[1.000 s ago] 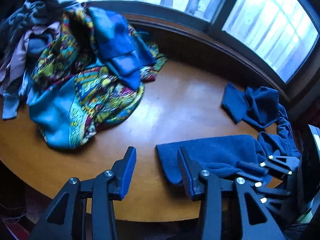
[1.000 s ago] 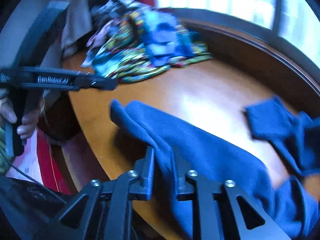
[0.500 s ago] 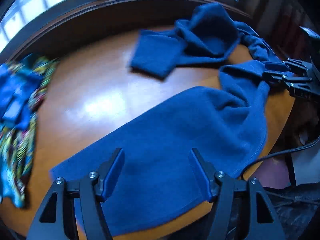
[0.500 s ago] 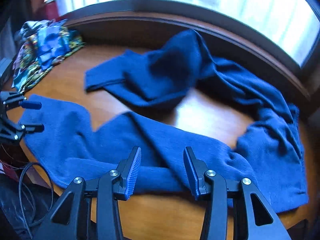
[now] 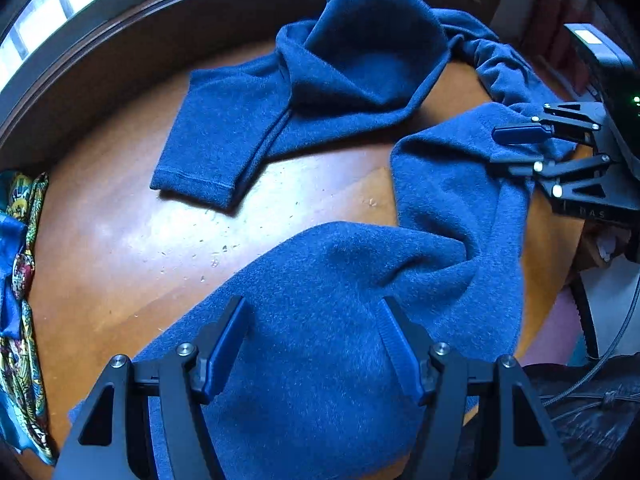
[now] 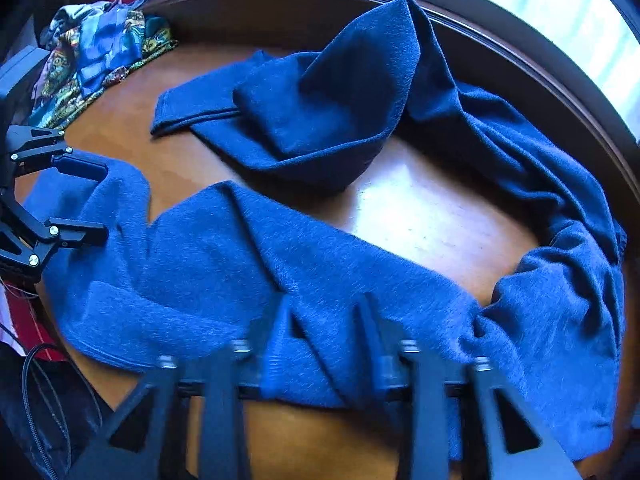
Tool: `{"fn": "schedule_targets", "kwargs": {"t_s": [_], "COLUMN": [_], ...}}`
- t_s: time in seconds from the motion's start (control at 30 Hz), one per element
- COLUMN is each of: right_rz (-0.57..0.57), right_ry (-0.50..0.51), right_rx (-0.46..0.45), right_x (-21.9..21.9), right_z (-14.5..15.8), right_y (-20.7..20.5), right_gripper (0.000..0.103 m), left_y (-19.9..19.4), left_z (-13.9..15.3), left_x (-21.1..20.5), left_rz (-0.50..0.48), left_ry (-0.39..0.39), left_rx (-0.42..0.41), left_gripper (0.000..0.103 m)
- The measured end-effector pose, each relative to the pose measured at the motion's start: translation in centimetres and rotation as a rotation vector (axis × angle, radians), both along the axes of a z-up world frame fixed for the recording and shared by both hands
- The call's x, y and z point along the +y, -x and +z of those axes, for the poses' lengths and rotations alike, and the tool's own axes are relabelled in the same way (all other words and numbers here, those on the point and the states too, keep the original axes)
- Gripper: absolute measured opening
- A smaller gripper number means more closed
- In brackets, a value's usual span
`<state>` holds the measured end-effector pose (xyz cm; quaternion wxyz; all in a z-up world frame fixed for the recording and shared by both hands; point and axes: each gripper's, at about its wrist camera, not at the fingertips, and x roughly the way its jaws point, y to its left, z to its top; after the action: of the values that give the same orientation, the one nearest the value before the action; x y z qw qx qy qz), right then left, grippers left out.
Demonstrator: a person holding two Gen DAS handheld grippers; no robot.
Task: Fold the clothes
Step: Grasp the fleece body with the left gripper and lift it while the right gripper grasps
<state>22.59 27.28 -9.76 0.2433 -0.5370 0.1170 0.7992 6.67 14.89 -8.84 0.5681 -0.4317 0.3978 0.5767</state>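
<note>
A long dark-blue fleece garment [image 5: 448, 208] lies rumpled in a loop on the round wooden table [image 5: 120, 240]. Its folded end rests at the back and a wide part runs along the near edge. My left gripper [image 5: 314, 344] hovers open just over that wide part, with cloth under both fingers. In the right wrist view the garment [image 6: 220, 260] spreads across the table [image 6: 420, 216]. My right gripper [image 6: 322, 336], blurred, is open low over its front edge. Each view shows the other gripper open at the cloth's end: the right gripper [image 5: 516, 150] and the left gripper [image 6: 84, 204].
A pile of bright patterned clothes [image 6: 96, 56] sits at the table's far left, also seen as the patterned pile [image 5: 20, 280]. A dark curved window ledge [image 5: 120, 52] rims the back. Cables and dark items [image 5: 592, 360] lie beyond the table's right edge.
A second ago my right gripper was shut on the blue garment; it now stands open. My left gripper swung from the patterned pile over to the blue cloth and came down closer.
</note>
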Motion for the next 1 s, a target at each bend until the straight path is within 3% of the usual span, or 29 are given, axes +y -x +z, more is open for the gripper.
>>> {"fn": "schedule_targets", "kwargs": {"t_s": [0.1,0.37,0.53,0.6,0.7,0.83,0.87,0.9,0.97,1.0], "right_rz": [-0.014,-0.084,-0.109,-0.122,-0.125,-0.057,-0.029,-0.005,0.043,0.066], "right_ry": [-0.005,-0.063,-0.116,-0.123,-0.072,-0.012,-0.023,-0.040,-0.074,-0.090], "right_rx": [0.057,0.307,0.376,0.390,0.389,0.264,0.230,0.204,0.157,0.144], "right_x": [0.6,2.7,3.2,3.6,4.3,2.8,2.1,1.4,0.1,-0.4], "right_z": [1.1,8.5,11.8,12.5,11.9,9.2,8.6,8.0,6.8,6.3], "right_y": [-0.6,-4.7,-7.5,-8.2,-8.5,-6.9,-6.4,-5.9,-5.0,-4.5], "right_gripper": [0.007,0.006,0.003,0.003,0.003,0.008,0.018,0.038,0.055,0.055], "left_y": [-0.4,-1.0,-1.4,-1.6,-2.2,-2.7,-2.8,-2.7,-2.5,-2.2], "left_z": [-0.1,0.2,0.4,0.5,0.9,1.3,1.4,1.5,1.6,1.7], "left_x": [0.0,0.3,0.5,0.4,0.2,-0.2,-0.4,-0.5,-0.9,-1.1], "left_rz": [0.004,0.020,-0.007,-0.022,-0.063,-0.079,-0.076,-0.068,-0.049,-0.031], "left_ry": [-0.004,-0.033,-0.064,-0.079,-0.084,-0.088,-0.089,-0.092,-0.100,-0.103], "left_rx": [0.020,0.067,0.056,0.042,0.037,0.039,0.039,0.037,0.034,0.030], "left_gripper": [0.071,0.076,0.076,0.070,0.050,0.017,0.014,0.010,0.006,0.006]}}
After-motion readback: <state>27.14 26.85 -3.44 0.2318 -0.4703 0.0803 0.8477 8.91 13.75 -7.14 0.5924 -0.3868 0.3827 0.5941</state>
